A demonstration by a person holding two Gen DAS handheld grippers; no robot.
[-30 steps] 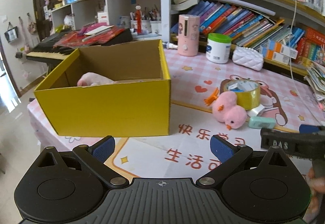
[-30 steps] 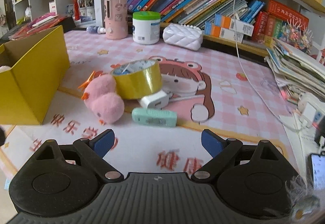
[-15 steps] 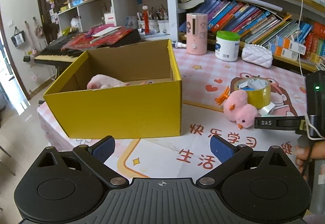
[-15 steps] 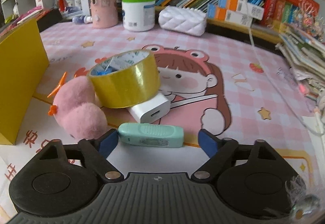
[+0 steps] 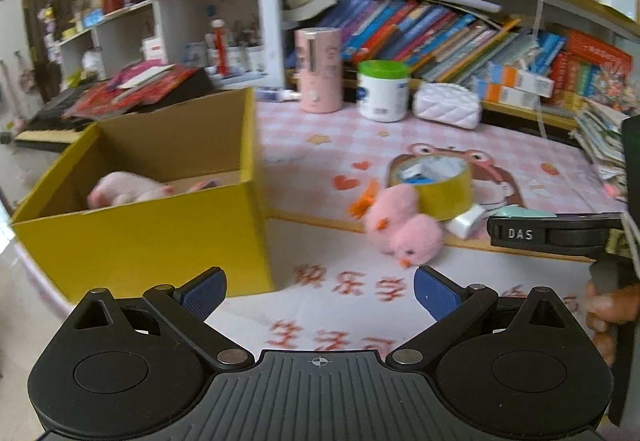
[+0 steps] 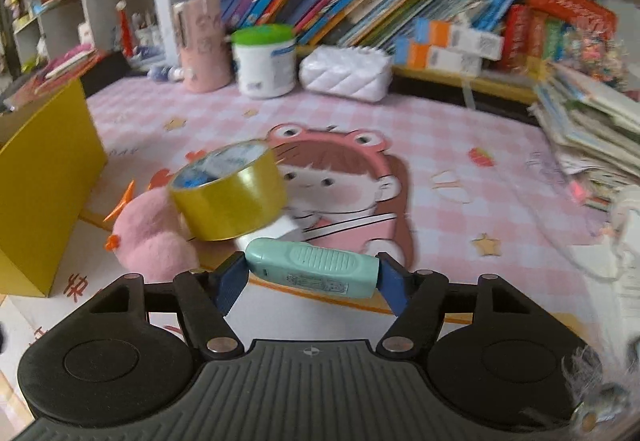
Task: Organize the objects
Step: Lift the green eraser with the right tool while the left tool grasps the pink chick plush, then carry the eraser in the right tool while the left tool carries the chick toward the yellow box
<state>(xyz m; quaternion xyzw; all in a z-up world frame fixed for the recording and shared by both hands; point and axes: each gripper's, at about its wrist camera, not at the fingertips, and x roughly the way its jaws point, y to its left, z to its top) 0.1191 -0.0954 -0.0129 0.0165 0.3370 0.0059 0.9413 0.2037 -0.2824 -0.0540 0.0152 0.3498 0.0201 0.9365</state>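
Observation:
My right gripper (image 6: 310,283) is shut on a mint-green utility knife (image 6: 314,267), pads on its two ends. Behind it lie a yellow tape roll (image 6: 230,197), a white charger (image 6: 276,231) and a pink plush chick (image 6: 150,237). My left gripper (image 5: 320,289) is open and empty, above the table mat in front of the open yellow box (image 5: 152,225), which holds a pink plush (image 5: 120,189). In the left wrist view the chick (image 5: 404,229) and tape roll (image 5: 434,181) lie right of the box, and the right gripper's black finger (image 5: 552,235) covers most of the knife.
A pink cylinder (image 6: 202,41), a white jar with a green lid (image 6: 264,61) and a white quilted pouch (image 6: 344,71) stand at the back by the bookshelf. Stacked papers (image 6: 592,129) and a cable lie at the right. A keyboard (image 5: 52,117) is behind the box.
My right gripper moved forward and shut on the mint-green knife. The left gripper swung right, staying open. The tape roll now looks tilted.

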